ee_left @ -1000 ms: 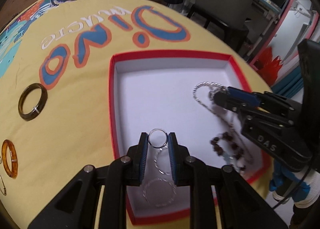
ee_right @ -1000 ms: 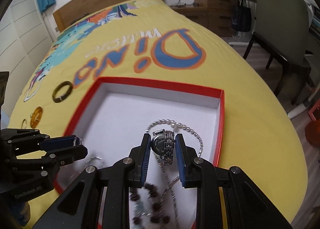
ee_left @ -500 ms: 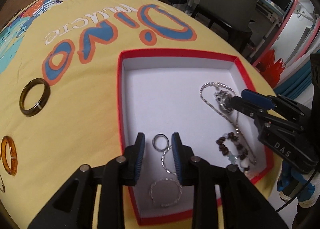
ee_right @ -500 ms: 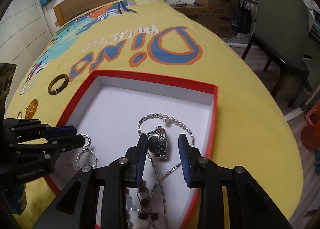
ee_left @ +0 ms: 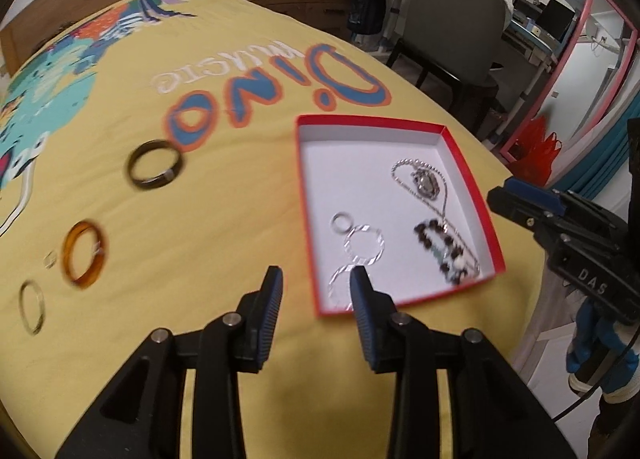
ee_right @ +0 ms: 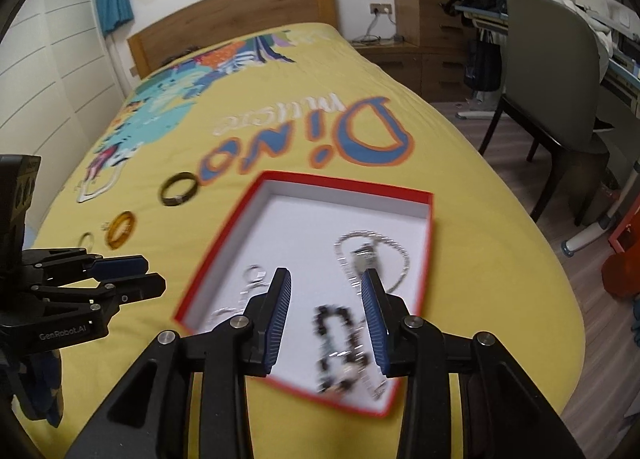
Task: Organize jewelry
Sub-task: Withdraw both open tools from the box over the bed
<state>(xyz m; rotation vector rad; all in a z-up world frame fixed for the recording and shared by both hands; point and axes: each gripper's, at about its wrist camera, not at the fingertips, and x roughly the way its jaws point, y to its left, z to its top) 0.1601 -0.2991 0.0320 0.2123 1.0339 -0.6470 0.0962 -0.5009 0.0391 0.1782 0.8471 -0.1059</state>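
Observation:
A red-rimmed white box (ee_left: 472, 167) (ee_right: 430, 227) lies on the yellow bedspread. In it are a small silver ring (ee_left: 342, 222), two silver hoops (ee_left: 363, 247), a silver watch (ee_left: 426, 182) (ee_right: 366, 259) on a chain, and a dark bead bracelet (ee_left: 438, 245) (ee_right: 340, 335). My left gripper (ee_left: 316, 291) is open and empty, near the box's front left corner. My right gripper (ee_right: 326, 295) is open and empty above the box's near end. On the bedspread to the left lie a dark bangle (ee_left: 155, 169) (ee_right: 179, 189), an amber bangle (ee_left: 85, 253) (ee_right: 121, 229) and a thin ring (ee_left: 31, 307).
A wooden headboard (ee_right: 232, 25) stands at the bed's far end. A grey chair (ee_right: 556, 99) and a desk stand right of the bed. The bed edge falls off just right of the box. An orange bag (ee_left: 538, 151) sits on the floor.
Both grippers opened and pulled back from the box. The left one let go of the small silver ring, the right one let go of the watch; both now lie in the box.

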